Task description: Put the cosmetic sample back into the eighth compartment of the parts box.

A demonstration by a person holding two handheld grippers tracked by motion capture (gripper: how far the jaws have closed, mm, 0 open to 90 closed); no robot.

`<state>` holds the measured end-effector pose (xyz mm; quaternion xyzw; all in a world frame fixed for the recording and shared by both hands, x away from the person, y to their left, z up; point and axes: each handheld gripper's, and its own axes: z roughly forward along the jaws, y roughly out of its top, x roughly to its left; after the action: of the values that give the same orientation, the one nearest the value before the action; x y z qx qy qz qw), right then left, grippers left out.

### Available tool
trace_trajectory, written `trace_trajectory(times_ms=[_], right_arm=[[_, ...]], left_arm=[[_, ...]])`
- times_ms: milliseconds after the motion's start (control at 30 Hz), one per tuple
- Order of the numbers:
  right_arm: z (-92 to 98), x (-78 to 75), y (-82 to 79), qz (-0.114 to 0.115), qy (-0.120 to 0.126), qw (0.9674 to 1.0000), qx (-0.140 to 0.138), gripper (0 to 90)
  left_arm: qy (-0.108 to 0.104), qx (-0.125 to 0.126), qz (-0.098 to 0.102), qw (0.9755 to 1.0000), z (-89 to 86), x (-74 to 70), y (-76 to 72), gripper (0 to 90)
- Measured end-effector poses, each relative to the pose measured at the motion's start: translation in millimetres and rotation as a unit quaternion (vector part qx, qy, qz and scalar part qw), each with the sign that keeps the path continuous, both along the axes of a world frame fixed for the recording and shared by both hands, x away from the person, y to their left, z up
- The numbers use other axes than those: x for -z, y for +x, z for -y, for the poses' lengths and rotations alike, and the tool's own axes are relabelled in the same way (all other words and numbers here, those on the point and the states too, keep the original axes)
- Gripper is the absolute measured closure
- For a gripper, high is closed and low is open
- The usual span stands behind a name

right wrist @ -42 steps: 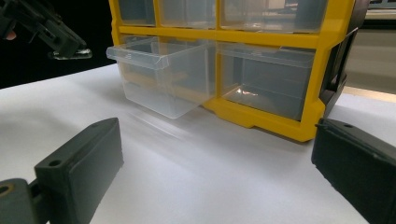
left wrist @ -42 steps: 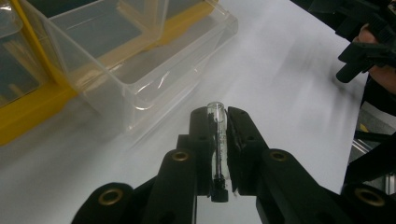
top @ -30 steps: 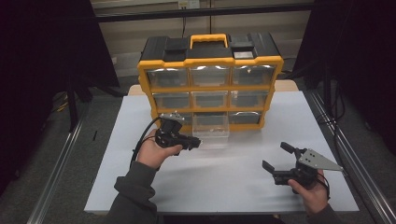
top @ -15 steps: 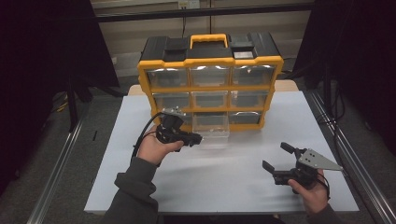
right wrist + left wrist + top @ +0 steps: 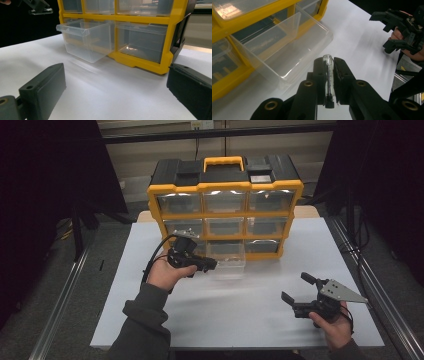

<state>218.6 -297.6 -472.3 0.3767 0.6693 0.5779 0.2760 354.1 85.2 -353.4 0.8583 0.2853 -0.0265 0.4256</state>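
The left gripper [image 5: 329, 75] is clamping a small glass vial [image 5: 328, 76], probably bound for the pulled-out clear drawer [image 5: 287, 52], so it should be easing over the rim before releasing, while the right gripper [image 5: 305, 297] is waiting wide open.

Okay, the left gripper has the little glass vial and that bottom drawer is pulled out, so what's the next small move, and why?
Probably carry the left gripper forward a little, until the vial hangs over the open clear drawer, before letting go. Its jaws are shut on the vial, whose tip sits just short of the drawer's front rim, over the white table. The right gripper rests open, well aside.
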Motion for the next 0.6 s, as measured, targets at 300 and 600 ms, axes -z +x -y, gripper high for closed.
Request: trace_trajectory(times_ms=[300,600], right_arm=[[0.2,-0.1,-0.1,0.002,0.000,1.0000,0.001,1.5],[0.5,-0.2,-0.3,0.002,0.000,1.0000,-0.001,1.7]], left_arm=[[-0.001,-0.005,0.003,1.0000,2.9,-2.2,5.8,81.1],[0.003,-0.015,0.017,0.9997,6.1,-4.9,11.4,81.1]])
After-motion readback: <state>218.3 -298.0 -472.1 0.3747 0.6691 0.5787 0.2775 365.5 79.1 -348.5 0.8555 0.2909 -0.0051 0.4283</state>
